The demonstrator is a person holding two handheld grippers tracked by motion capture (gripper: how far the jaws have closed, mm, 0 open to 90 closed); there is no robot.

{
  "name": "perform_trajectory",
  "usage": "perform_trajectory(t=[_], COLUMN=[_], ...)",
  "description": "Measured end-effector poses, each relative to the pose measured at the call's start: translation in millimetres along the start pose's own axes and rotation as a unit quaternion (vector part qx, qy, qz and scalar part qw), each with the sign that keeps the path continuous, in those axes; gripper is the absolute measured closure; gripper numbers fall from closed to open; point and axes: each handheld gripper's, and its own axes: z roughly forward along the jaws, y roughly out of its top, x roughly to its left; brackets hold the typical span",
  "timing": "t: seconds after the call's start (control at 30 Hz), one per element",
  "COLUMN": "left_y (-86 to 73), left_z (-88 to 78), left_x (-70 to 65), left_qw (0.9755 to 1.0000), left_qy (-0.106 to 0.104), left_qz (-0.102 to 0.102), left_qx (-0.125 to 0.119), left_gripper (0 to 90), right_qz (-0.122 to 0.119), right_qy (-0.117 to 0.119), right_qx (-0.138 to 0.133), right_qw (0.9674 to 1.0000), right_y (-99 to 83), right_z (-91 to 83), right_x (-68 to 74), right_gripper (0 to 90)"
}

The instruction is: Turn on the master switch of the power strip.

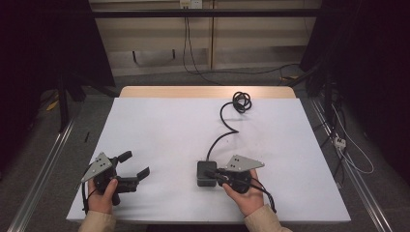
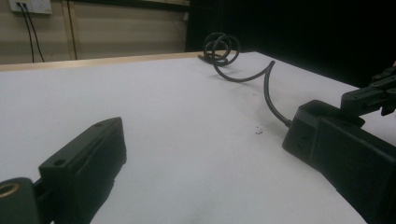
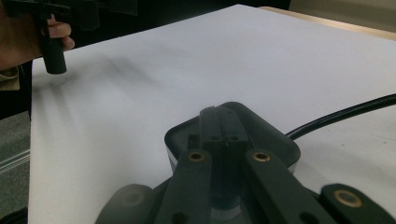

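Left gripper (image 1: 137, 166) at lower left, jaws spread wide. Right gripper (image 1: 216, 176) at lower centre, jaws together over black box (image 1: 205, 169); cable (image 1: 226, 130) runs upward.

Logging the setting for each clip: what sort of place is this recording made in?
Most likely a lab or studio data-collection rig, not a home: a white-covered table framed by dark curtains, metal rails on the floor, loose cables and a wall socket.

Left table (image 1: 159, 125) open; cable (image 1: 227, 126) — adapter (image 1: 206, 174) obstruct right.
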Motion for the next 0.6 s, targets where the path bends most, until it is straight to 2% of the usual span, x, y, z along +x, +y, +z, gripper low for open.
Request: perform_trajectory(t=[0.6], left_y=[-0.1], left_z=[-0.5], left_x=[0.2], left_qw=[1.0000], left_qy=[0.001], left_qz=[0.000], left_qx=[-0.002], left_gripper=[3.3], right_qz=[0.001], right_qy=[-0.001], right_qx=[0.002], right_qw=[1.0000], right_y=[-0.2], right_z=[0.3], right_x=[0.3], right_gripper=[90.0])
